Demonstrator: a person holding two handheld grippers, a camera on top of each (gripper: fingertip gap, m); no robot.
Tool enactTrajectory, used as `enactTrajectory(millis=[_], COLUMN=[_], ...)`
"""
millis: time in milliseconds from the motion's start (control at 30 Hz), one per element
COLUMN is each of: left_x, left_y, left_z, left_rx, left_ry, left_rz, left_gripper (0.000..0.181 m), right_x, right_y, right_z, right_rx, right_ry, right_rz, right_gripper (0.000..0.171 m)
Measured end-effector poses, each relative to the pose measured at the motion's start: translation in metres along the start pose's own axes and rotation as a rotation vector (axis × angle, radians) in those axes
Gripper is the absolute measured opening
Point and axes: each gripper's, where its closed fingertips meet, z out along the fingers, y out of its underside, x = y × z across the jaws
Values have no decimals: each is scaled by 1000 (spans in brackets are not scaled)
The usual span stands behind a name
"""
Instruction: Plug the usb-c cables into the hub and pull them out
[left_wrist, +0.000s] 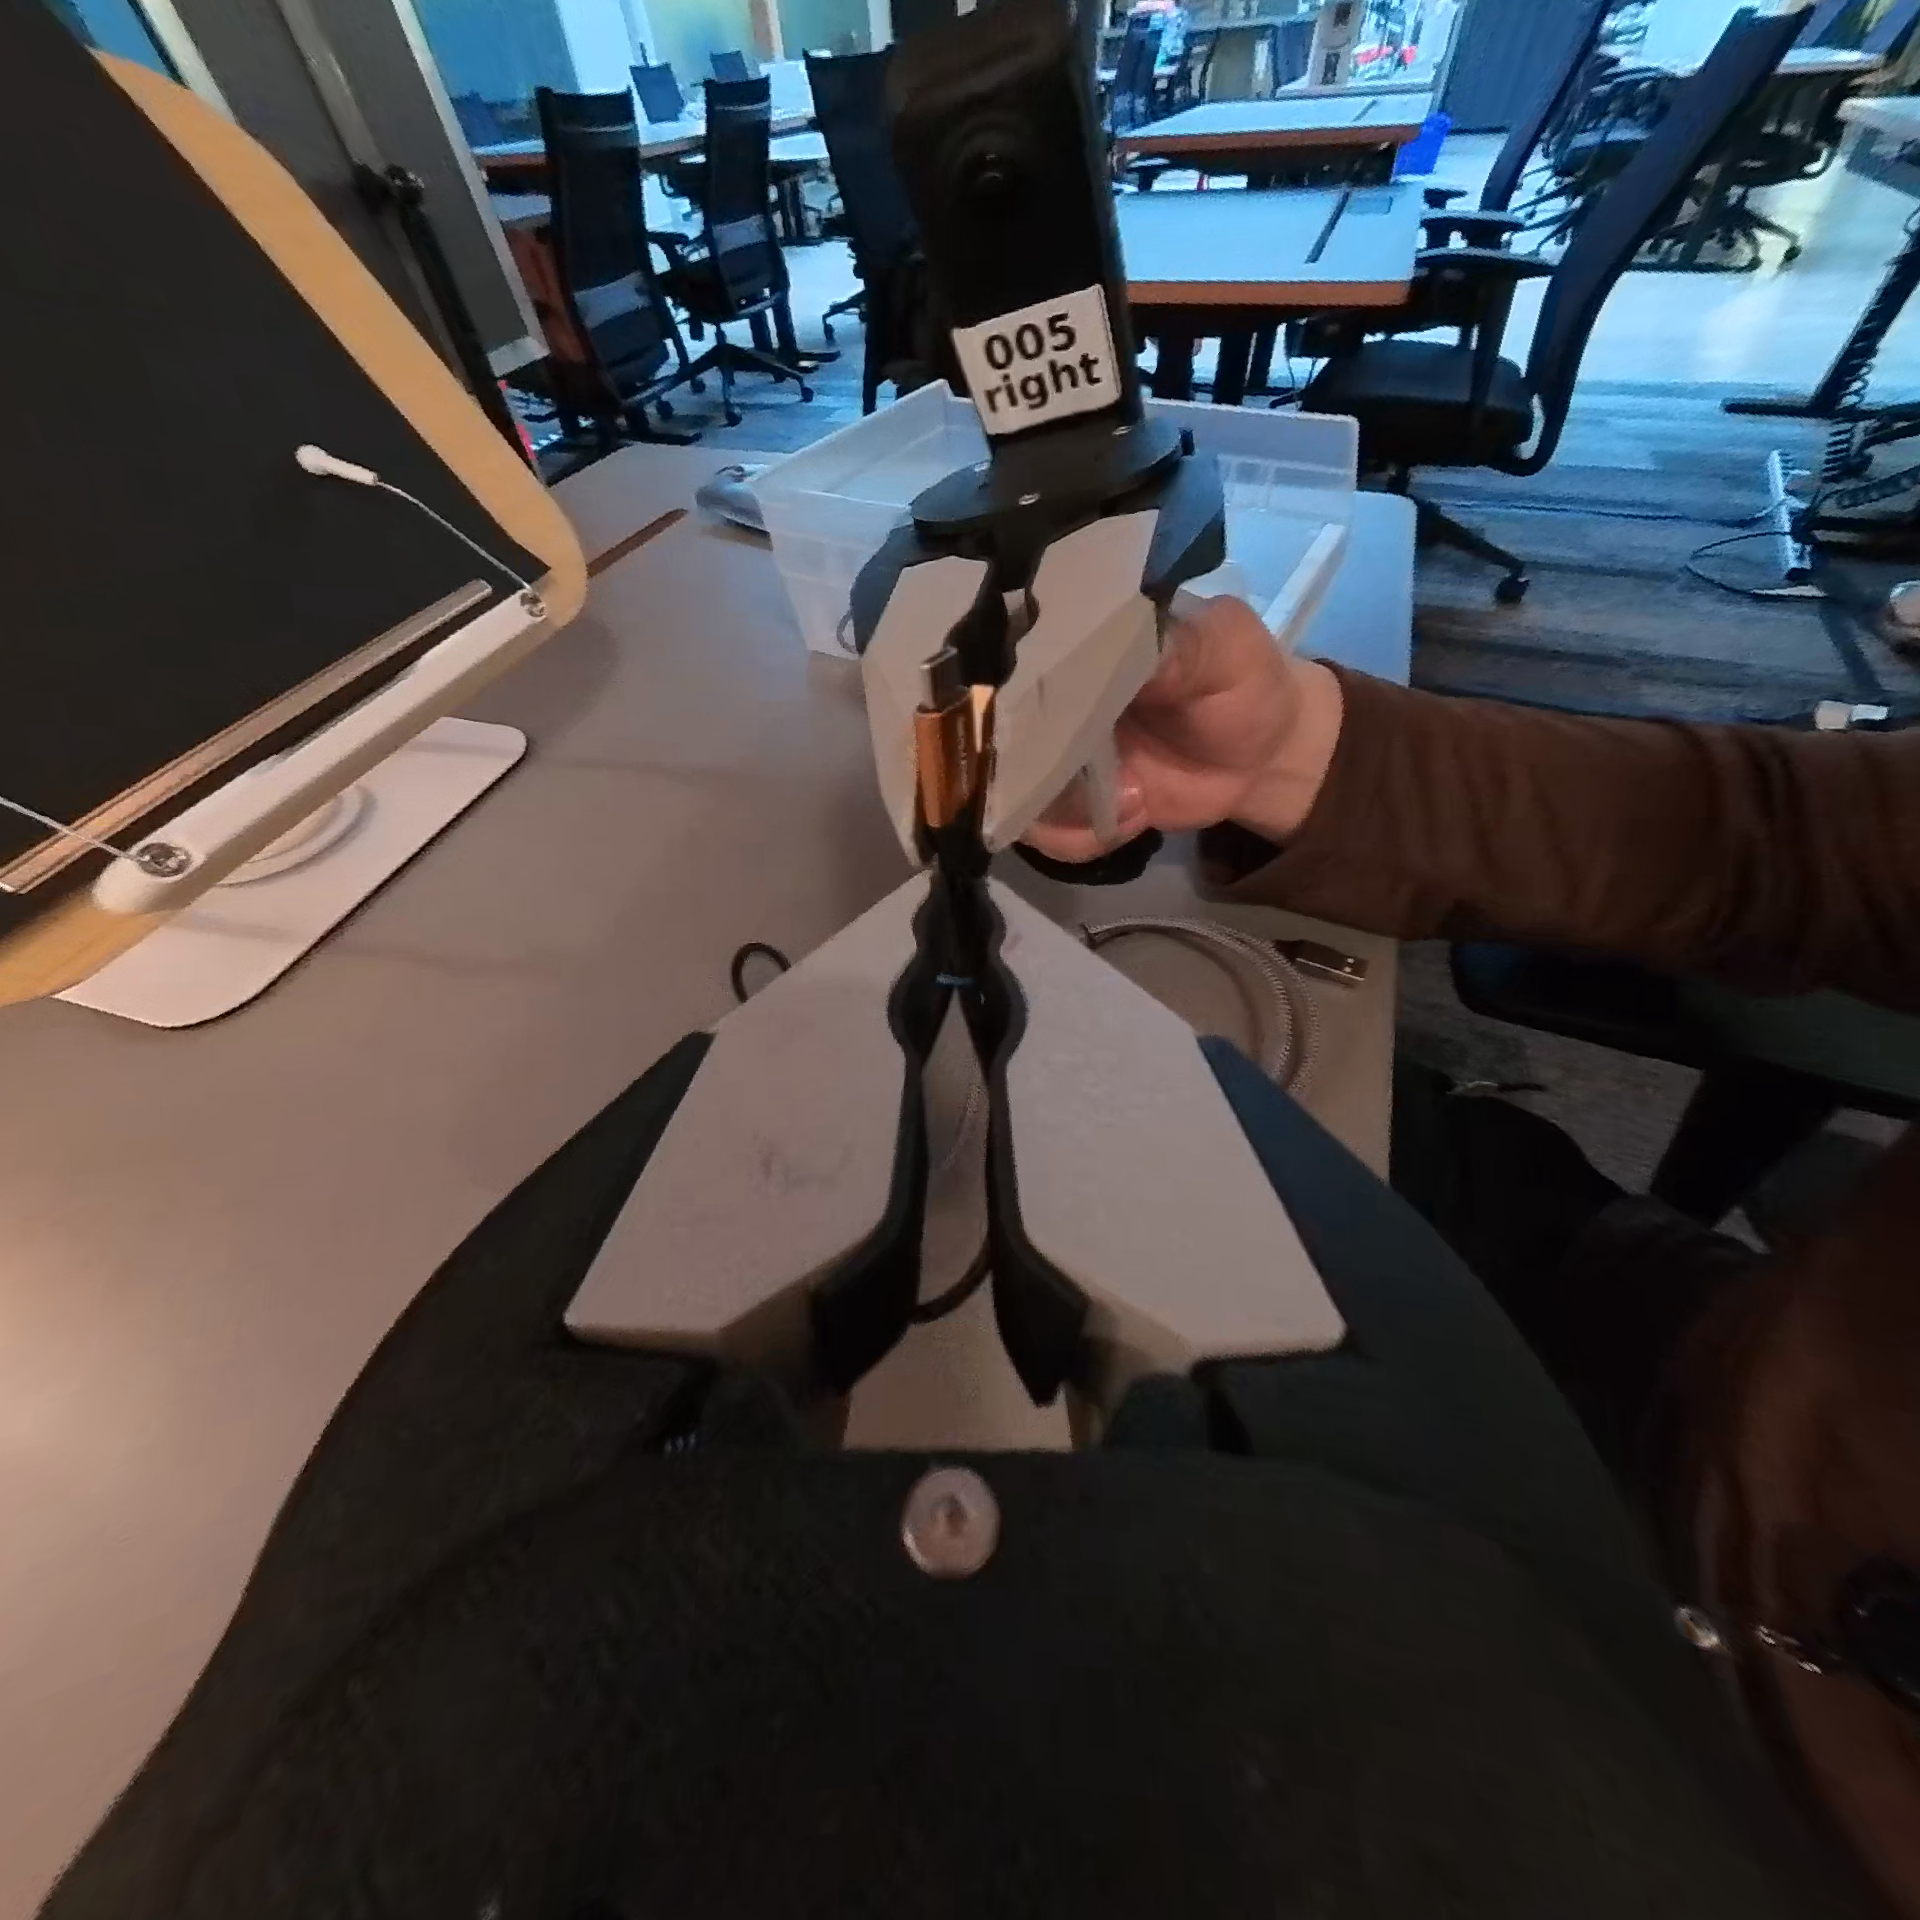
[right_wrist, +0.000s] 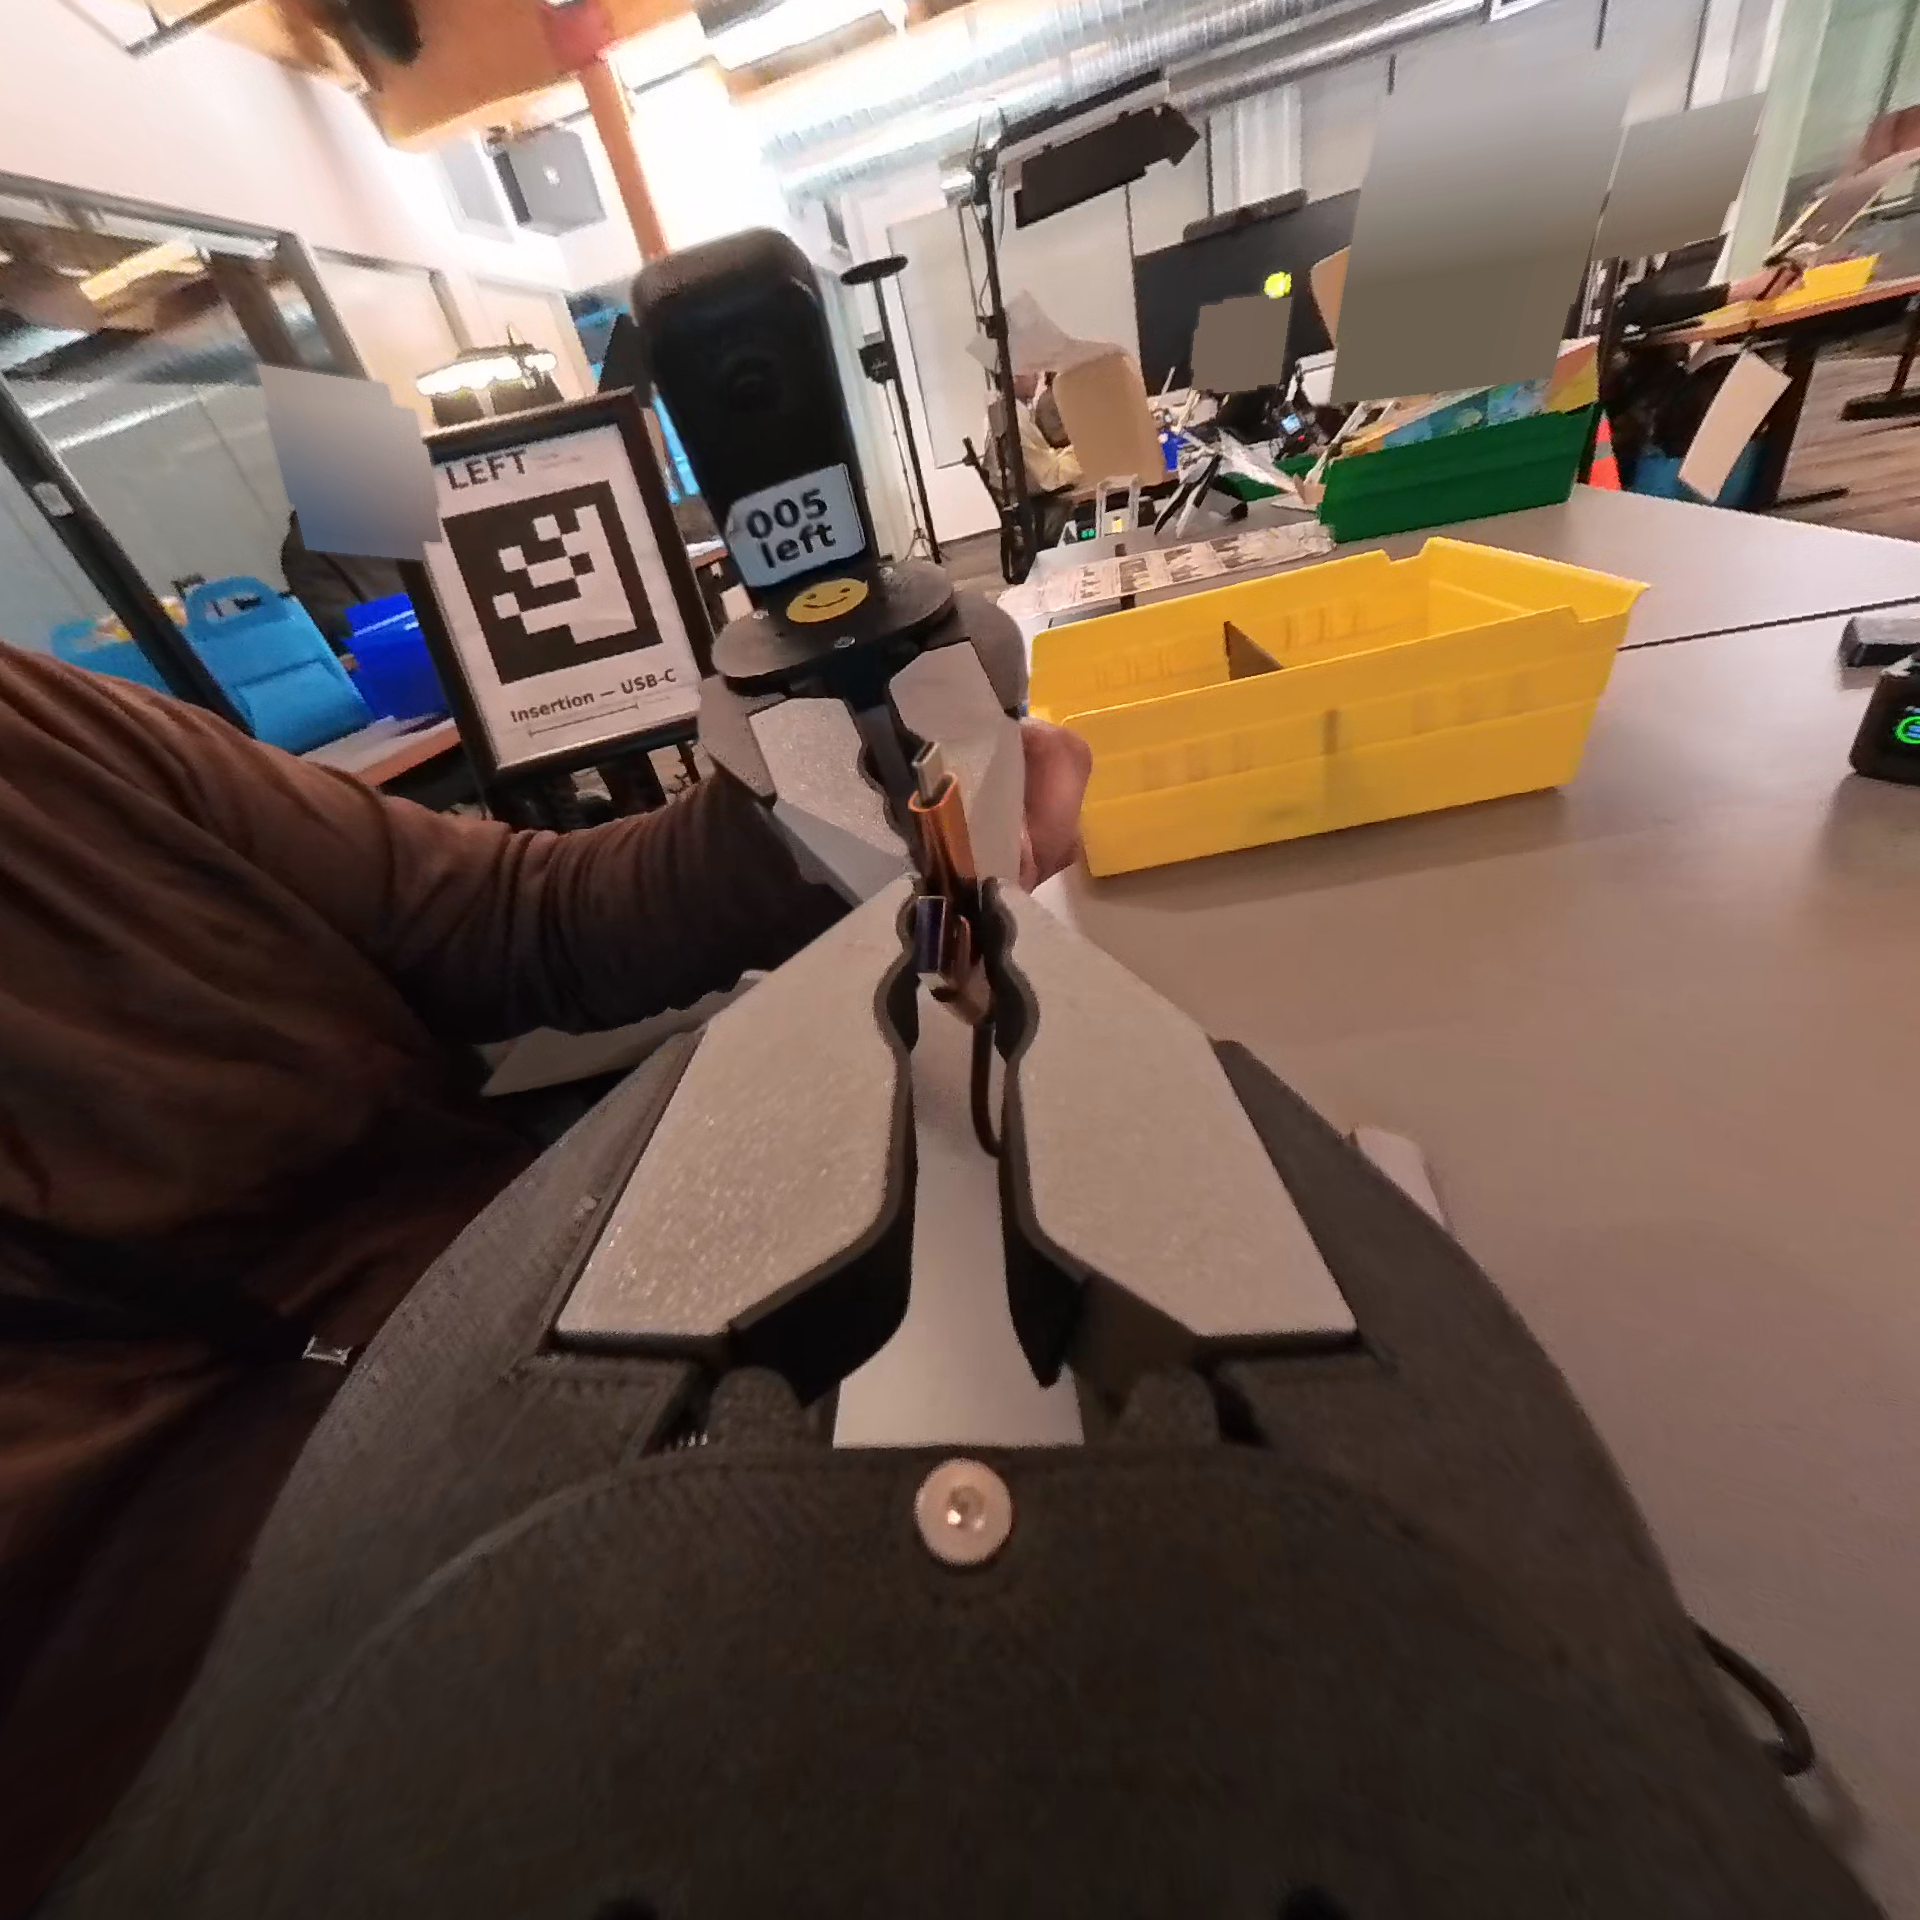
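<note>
My two grippers face each other tip to tip above the grey table. My left gripper (left_wrist: 961, 914) is shut on a black cable just behind its orange USB-C plug (left_wrist: 951, 753), which stands upright with its silver tip up, in front of the right gripper (left_wrist: 956, 847). In the right wrist view my right gripper (right_wrist: 956, 914) is shut on an orange plug with a blue insert (right_wrist: 938, 940); its cable (right_wrist: 982, 1091) hangs down between the fingers. The USB-C plug (right_wrist: 940, 826) rises before the left gripper (right_wrist: 935, 873). No hub is in view.
A braided grey cable with a metal plug (left_wrist: 1320, 961) lies on the table. A clear bin (left_wrist: 831, 520) and a screen on a white stand (left_wrist: 260, 540) are behind and to the left. A yellow bin (right_wrist: 1330, 707), a framed marker sign (right_wrist: 561, 582) and a small black device (right_wrist: 1891, 727) stand nearby. My left and right fingertips are right by each other.
</note>
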Motion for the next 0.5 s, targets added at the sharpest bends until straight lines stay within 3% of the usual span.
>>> enactTrajectory(millis=[233,500], left_x=[-10,-7], left_y=[-13,-34], left_z=[-6,-14], left_rx=[91,200], left_ry=[-44,-24], left_rz=[-36,-66], left_gripper=[0,1], right_x=[7,3], right_y=[-15,-7], right_z=[-18,-17], right_rx=[78,30], right_ry=[46,32], right_rz=[-28,-72], right_gripper=[17,43])
